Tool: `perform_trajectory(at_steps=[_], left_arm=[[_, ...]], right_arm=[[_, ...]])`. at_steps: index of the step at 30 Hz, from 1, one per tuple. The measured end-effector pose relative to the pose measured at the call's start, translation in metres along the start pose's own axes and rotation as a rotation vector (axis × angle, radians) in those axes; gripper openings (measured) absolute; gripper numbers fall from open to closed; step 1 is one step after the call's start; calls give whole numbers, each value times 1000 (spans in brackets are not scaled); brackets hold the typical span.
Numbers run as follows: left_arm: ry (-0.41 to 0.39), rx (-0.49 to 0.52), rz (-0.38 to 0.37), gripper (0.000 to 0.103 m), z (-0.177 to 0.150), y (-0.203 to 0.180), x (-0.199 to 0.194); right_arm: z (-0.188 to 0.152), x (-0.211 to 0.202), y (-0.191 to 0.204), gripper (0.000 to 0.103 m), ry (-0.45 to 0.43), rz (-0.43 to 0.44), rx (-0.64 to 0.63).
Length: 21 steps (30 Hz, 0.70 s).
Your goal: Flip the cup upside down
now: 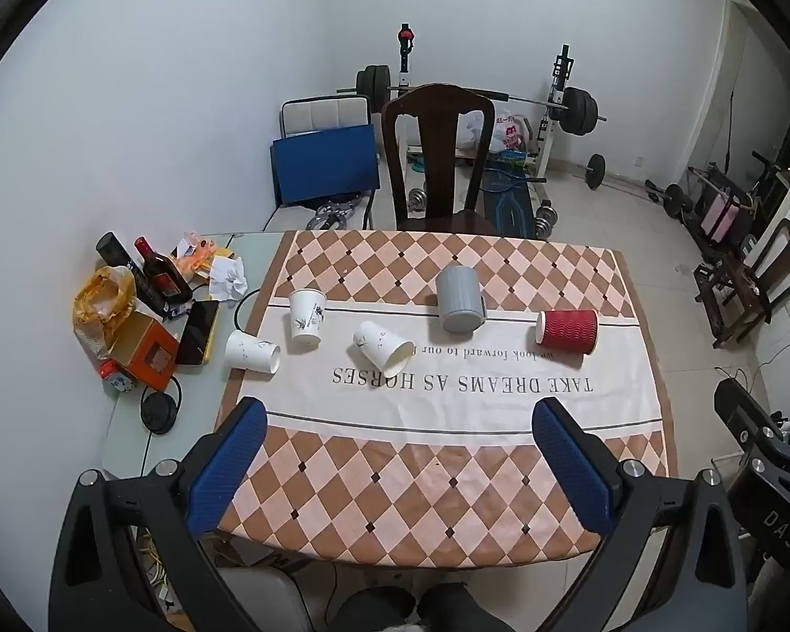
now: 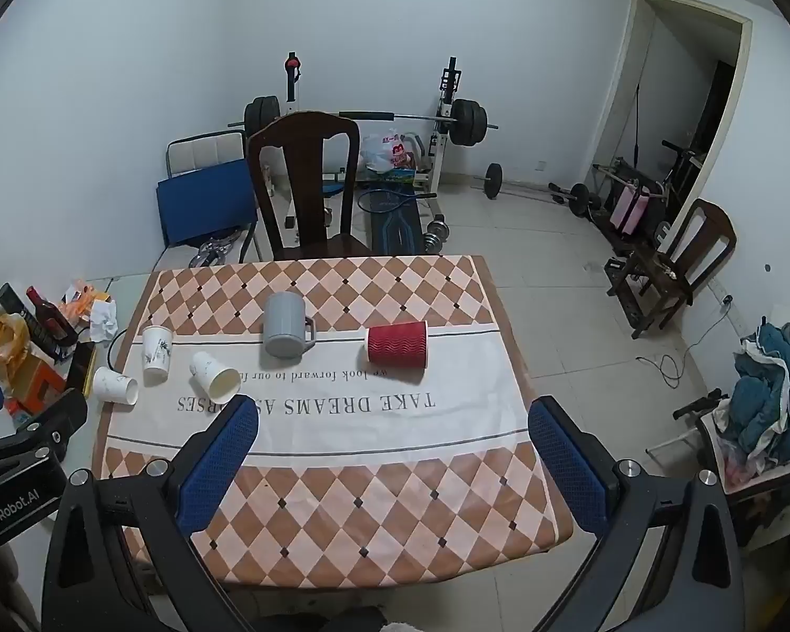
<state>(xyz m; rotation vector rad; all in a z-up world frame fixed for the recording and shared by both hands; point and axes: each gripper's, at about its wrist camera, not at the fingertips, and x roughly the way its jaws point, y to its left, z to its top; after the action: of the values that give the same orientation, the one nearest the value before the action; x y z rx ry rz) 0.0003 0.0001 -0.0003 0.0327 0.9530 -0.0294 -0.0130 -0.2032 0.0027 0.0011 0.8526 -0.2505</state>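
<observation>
Several cups sit on the checked tablecloth (image 1: 447,484). A grey mug (image 1: 459,299) (image 2: 285,331) stands upside down. A red ribbed paper cup (image 1: 568,332) (image 2: 398,345) lies on its side. Two white paper cups (image 1: 383,347) (image 1: 252,352) lie on their sides, also in the right wrist view (image 2: 215,377) (image 2: 114,384). A third white cup (image 1: 307,319) (image 2: 157,347) stands upright. My left gripper (image 1: 400,416) and right gripper (image 2: 395,416) are open and empty, above the table's near half, well short of the cups.
Bottles (image 1: 155,276), an orange box (image 1: 145,350), a plastic bag, tissues and a phone crowd the table's left side. A dark wooden chair (image 1: 437,158) stands at the far edge, with a weight bench and barbell (image 1: 574,105) behind. The left gripper's body (image 2: 21,453) shows at left.
</observation>
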Motion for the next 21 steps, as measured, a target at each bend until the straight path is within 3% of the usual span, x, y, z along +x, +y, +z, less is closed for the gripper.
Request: perform_trajectory(at_steps=[21], left_arm=[[-8,-3,2,103,-2,2,-5]], right_arm=[[-3,-14,2,103,-28,-24,-13]])
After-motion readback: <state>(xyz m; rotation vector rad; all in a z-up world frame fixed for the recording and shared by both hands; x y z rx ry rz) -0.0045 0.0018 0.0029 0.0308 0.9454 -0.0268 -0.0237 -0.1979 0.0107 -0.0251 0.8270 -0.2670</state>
